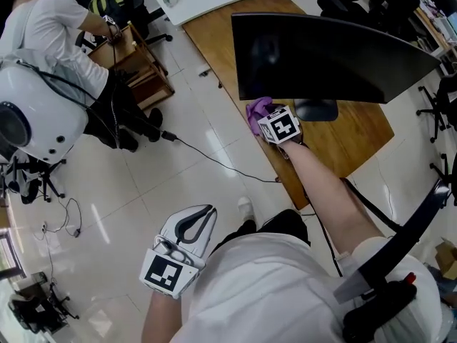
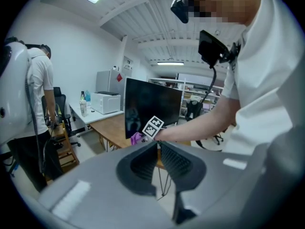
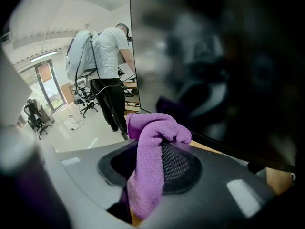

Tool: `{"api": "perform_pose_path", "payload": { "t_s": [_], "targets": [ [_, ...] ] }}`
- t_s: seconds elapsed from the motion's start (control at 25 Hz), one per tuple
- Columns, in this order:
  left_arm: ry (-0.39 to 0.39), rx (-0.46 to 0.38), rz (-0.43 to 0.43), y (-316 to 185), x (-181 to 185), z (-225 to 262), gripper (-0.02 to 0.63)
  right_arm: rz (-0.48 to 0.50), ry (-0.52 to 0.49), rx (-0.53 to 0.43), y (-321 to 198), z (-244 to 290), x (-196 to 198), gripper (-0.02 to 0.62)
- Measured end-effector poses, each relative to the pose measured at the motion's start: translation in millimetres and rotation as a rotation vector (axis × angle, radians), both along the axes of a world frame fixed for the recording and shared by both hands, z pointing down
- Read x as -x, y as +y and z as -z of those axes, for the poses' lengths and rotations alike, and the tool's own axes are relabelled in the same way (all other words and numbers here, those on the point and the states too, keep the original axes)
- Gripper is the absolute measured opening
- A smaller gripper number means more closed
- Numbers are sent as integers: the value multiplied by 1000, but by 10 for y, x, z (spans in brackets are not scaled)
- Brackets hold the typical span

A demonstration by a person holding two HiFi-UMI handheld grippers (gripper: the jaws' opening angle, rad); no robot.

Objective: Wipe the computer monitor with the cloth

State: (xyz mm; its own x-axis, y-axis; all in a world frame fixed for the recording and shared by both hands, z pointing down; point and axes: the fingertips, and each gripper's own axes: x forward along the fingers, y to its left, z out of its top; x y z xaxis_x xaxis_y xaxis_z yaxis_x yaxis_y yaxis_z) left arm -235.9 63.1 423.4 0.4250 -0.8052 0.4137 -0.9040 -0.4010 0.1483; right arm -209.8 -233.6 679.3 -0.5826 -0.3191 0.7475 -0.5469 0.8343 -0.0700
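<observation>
The right gripper [image 3: 157, 144] pinches the purple cloth [image 3: 153, 128], whose bunched end sits right at the lower left corner of the monitor [image 1: 321, 56]; whether it touches the glass I cannot tell. From there the dark screen's long axis runs off to the right over the desk [image 1: 357, 138]. The left gripper [image 1: 196, 220] hangs well back, jaws pressed together on nothing, and no brand or writing is readable.
</observation>
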Motion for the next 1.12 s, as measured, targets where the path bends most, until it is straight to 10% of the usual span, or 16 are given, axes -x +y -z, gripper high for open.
{"api": "perform_pose_path", "payload": {
  "t_s": [1.12],
  "targets": [
    [9,-40,36,65,272,-12,43,130,-96,-39,234,538,854,129]
  ]
}}
